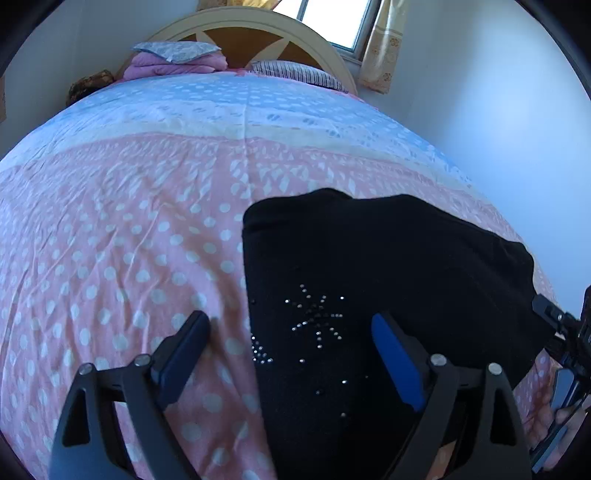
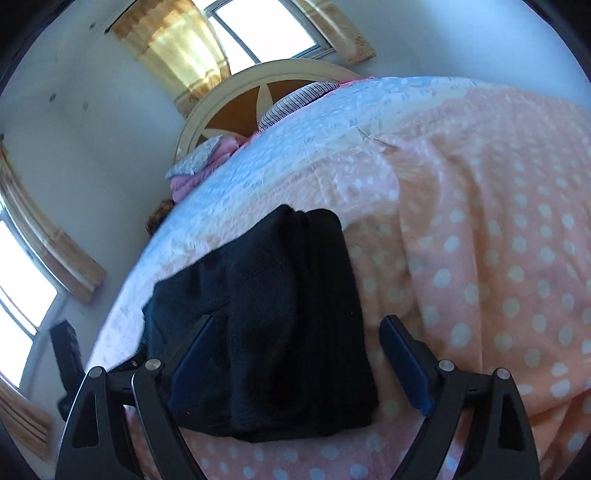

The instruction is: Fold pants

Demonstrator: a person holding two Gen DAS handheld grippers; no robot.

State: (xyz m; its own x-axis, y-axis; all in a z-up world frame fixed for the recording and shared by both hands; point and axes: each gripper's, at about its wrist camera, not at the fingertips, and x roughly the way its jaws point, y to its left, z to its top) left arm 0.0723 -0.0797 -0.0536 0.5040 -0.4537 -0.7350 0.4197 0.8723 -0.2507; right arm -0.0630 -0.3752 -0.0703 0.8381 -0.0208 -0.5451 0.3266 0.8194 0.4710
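Left gripper [image 1: 290,334] fingers spread wide, nothing between them; one finger sits over the bedspread [image 1: 122,229], the other over the black pants [image 1: 388,266]. Right gripper [image 2: 297,334] also spread apart, hovering over the pants [image 2: 273,317], not clamped on anything. Pants lie folded in a compact stack, centre-bottom of the right view, lower right of the left view. Rhinestone star pattern [image 1: 317,321] on the top layer. No readable writing, brand or label anywhere. Headboard [image 1: 255,33], pillows [image 1: 177,50] and curtain [image 1: 384,44] at top of frame.
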